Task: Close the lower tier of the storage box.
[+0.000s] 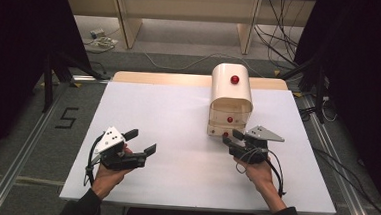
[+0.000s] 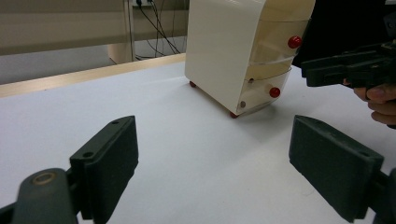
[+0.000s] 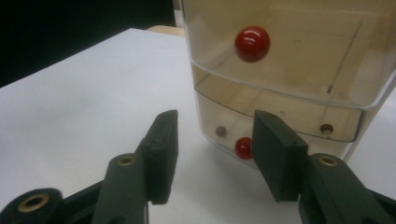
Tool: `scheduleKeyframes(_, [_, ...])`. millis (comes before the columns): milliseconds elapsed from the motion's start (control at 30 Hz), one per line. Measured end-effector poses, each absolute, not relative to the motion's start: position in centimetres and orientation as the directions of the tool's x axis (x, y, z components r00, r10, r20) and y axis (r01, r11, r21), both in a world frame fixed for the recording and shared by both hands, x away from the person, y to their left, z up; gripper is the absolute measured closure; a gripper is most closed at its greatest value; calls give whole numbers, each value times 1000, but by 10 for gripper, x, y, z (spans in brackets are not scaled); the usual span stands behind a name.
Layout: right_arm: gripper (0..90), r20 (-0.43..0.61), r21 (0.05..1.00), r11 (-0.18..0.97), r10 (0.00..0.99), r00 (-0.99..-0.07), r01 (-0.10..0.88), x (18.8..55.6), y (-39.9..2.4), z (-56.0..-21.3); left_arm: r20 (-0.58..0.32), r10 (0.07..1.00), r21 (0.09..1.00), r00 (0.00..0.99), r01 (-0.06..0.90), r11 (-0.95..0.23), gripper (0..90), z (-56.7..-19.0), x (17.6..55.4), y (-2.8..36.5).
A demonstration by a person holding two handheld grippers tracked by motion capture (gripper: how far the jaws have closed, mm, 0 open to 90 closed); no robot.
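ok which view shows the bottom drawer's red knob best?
Right gripper view: the bottom knob sits close up, between the right gripper's open jaws, on the clear drawer front. Left gripper view shows it small, from the side. High view shows a tiny red dot beside the gripper.

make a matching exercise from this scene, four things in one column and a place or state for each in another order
Things:
1. left gripper
2. right gripper
3. drawer cabinet
4. bottom drawer knob

Places or states:
A. stands at the far right part of the white table
B. red, low on the cabinet front, just beyond the right gripper's jaws
C. wide open over bare table, at the near left
D. partly open, right in front of the cabinet's bottom drawer, gripping nothing

Pairs: 1-C, 2-D, 3-A, 4-B
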State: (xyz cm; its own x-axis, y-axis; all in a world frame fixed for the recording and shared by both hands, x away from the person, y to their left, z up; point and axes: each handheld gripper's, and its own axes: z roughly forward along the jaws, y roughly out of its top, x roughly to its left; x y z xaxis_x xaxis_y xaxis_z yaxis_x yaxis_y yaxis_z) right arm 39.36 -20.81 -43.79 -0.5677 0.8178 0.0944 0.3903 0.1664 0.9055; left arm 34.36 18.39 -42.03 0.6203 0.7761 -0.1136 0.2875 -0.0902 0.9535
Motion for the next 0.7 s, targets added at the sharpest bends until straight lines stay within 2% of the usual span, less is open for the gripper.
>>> scheduleKeyframes(367, [375,102,932,138,788,-607,336,380,-207,-426,-114,775,953,622,288,-90,156,-420,343,184])
scheduleKeyframes(700, [326,115,940,122,767,-631,320,370,-206,-422,-115,773,953,623,289,-90,156,-420,343,184])
